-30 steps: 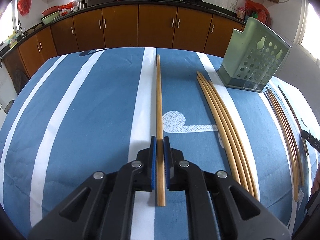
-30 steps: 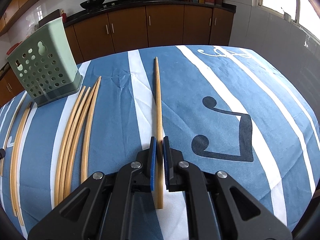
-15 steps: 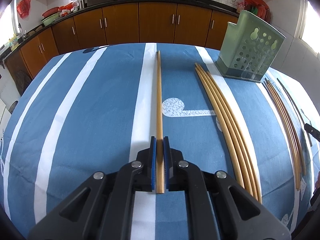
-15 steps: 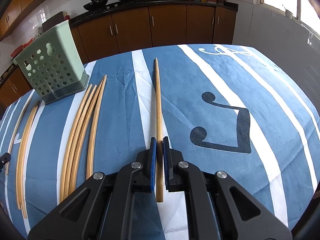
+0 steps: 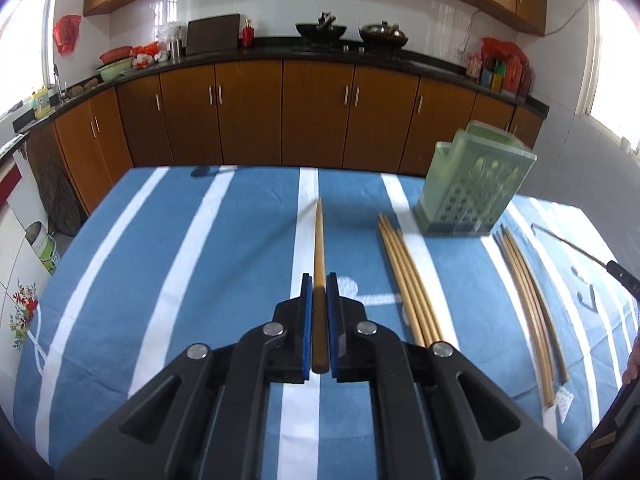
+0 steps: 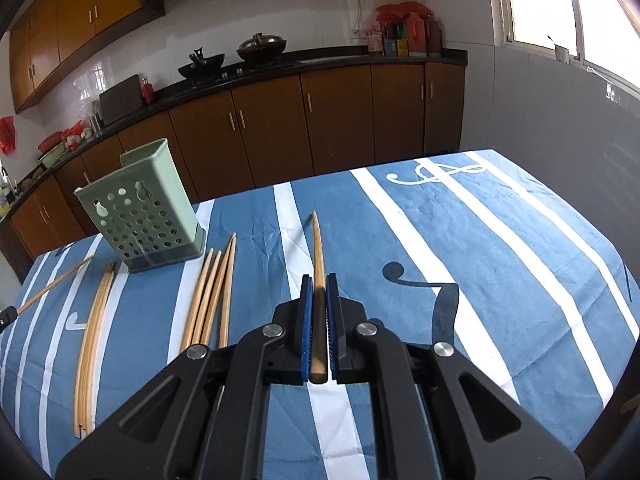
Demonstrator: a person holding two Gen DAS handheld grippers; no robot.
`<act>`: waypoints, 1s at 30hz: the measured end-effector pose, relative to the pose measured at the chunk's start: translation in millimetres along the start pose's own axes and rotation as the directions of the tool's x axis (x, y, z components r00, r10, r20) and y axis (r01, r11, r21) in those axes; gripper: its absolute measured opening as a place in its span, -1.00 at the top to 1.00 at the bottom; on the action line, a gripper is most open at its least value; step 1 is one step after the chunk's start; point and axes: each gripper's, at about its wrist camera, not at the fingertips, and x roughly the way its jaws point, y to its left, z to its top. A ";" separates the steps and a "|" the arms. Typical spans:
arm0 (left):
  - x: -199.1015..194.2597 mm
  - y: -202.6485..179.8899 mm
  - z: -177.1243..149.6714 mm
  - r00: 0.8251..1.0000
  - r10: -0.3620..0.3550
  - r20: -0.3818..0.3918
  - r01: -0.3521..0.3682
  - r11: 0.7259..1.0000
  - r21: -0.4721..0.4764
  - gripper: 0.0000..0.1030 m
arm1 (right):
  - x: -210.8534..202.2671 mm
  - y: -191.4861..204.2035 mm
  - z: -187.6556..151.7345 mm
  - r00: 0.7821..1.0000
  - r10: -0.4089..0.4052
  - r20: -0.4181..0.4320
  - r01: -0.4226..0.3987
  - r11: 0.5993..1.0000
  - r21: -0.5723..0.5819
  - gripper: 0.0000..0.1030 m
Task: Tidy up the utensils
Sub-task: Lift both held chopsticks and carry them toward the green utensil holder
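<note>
Striped blue cloth [image 5: 224,280] carries loose chopstick bundles [image 5: 408,280] beside the green holder [image 6: 144,216]. One chopstick [image 5: 319,248] is pinched by the left gripper [image 5: 319,292], another chopstick [image 6: 319,252] by the right gripper [image 6: 319,292]; both are best tipped upright over the holder before release.

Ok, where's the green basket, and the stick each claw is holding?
green basket [image 6: 148,216]: right wrist view, on its holed front wall.
left gripper's chopstick [image 5: 319,248]: left wrist view, mid-shaft ahead of the pads.
right gripper's chopstick [image 6: 318,252]: right wrist view, mid-shaft ahead of the pads.
</note>
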 end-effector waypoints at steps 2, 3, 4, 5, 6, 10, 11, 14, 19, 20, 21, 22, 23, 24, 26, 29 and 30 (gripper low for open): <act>-7.9 1.5 7.1 1.000 0.000 0.028 0.000 1.000 -0.009 0.85 | -4.2 0.1 4.7 1.000 0.005 0.018 -0.005 1.000 0.001 0.86; -11.8 2.0 10.7 0.999 0.001 0.043 -0.001 1.000 -0.013 0.85 | -6.6 0.3 7.3 1.000 0.007 0.029 -0.007 1.000 0.003 0.86; -16.4 2.4 14.7 0.998 0.001 0.061 0.000 1.000 -0.018 0.85 | -8.6 0.4 10.2 0.999 0.010 0.039 -0.010 1.000 0.005 0.86; -21.3 2.7 19.3 0.997 0.001 0.080 0.001 1.000 -0.023 0.85 | -10.6 0.4 12.2 0.999 0.012 0.048 -0.012 1.000 0.007 0.86; -24.2 3.6 22.2 0.996 0.000 0.090 0.003 1.000 -0.024 0.85 | -12.9 0.5 15.0 0.998 0.015 0.059 -0.015 1.000 0.009 0.86; -38.9 3.3 35.8 0.989 0.002 0.148 0.003 1.000 -0.029 0.85 | -21.9 0.9 26.1 0.995 0.025 0.100 -0.027 1.000 0.015 0.86; -42.5 3.4 38.8 0.987 0.001 0.160 0.003 1.000 -0.029 0.85 | -23.4 1.5 28.2 0.994 0.026 0.107 -0.028 0.999 0.015 0.86; -51.4 1.9 48.7 0.981 0.000 0.192 0.005 1.000 -0.027 0.85 | -28.5 2.8 36.2 0.991 0.029 0.132 -0.032 0.999 0.016 0.86; -60.5 -0.8 60.7 0.975 0.001 0.221 0.004 1.000 -0.020 0.85 | -35.6 7.0 47.6 0.986 0.039 0.160 -0.041 0.999 0.012 0.86; -62.0 -1.1 63.0 0.975 -0.001 0.224 0.006 1.000 -0.021 0.85 | -37.1 7.9 49.5 0.985 0.039 0.166 -0.041 0.999 0.010 0.86; -63.6 -1.2 65.0 0.974 -0.004 0.228 0.010 1.000 -0.023 0.85 | -38.4 8.3 51.3 0.985 0.039 0.170 -0.041 0.999 0.008 0.86; -64.4 -0.5 66.4 0.973 -0.007 0.230 0.012 1.000 -0.024 0.85 | -39.3 8.9 52.6 0.984 0.040 0.173 -0.041 0.999 0.006 0.86; -65.4 0.9 68.0 0.972 -0.008 0.233 0.014 1.000 -0.024 0.85 | -40.2 9.9 55.1 0.984 0.040 0.176 -0.041 0.999 0.002 0.86; -66.1 0.8 69.6 0.972 -0.008 0.236 0.015 1.000 -0.024 0.85 | -40.5 11.0 56.6 0.983 0.040 0.178 -0.041 0.999 0.000 0.86; -67.8 0.2 72.7 0.970 -0.007 0.244 0.013 1.000 -0.021 0.85 | -41.5 12.5 59.5 0.982 0.040 0.182 -0.040 0.999 -0.005 0.86; -69.1 -1.7 75.8 0.968 -0.007 0.249 0.012 1.000 -0.020 0.85 | -43.1 14.5 66.0 0.980 0.045 0.191 -0.044 0.999 -0.011 0.86; -69.7 -2.1 78.6 0.968 -0.007 0.250 0.013 1.000 -0.021 0.85 | -43.5 15.9 69.2 0.980 0.047 0.194 -0.046 0.999 -0.012 0.86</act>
